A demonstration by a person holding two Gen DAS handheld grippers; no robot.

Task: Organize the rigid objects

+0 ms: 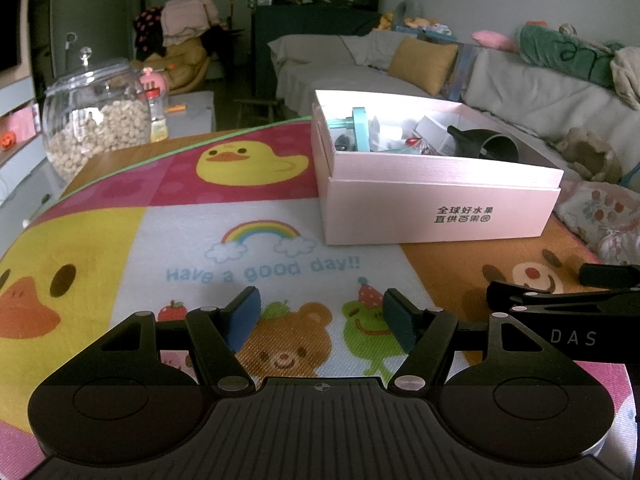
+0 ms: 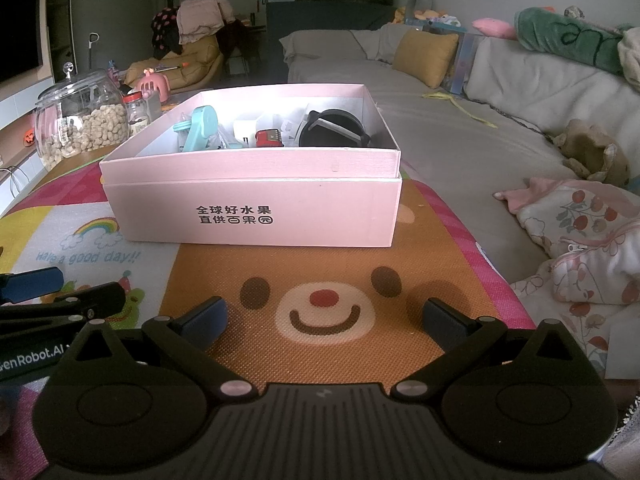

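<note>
Box [image 1: 436, 208] contents partly wall-hidden

The box [image 2: 256, 204] sits on the mat [image 2: 328, 280], the jar [image 2: 76, 124] behind to its left, the sofa [image 2: 500, 92] to its right.

Wooden table [image 1: 100, 162] covered by cartoon play mat [image 1: 160, 240] (ducks, rainbow, bears, "Have a good day!!"). Pink cardboard box [image 2: 256, 216] sits on mat, straight ahead of right gripper [image 2: 324, 320], ahead-right of left gripper [image 1: 322, 320]. Glass jar [image 1: 94, 120] of pale nuts on bare wood past mat edge, far ahead-left of both. Small red-capped jar [image 1: 157, 114] just beside it.
</note>
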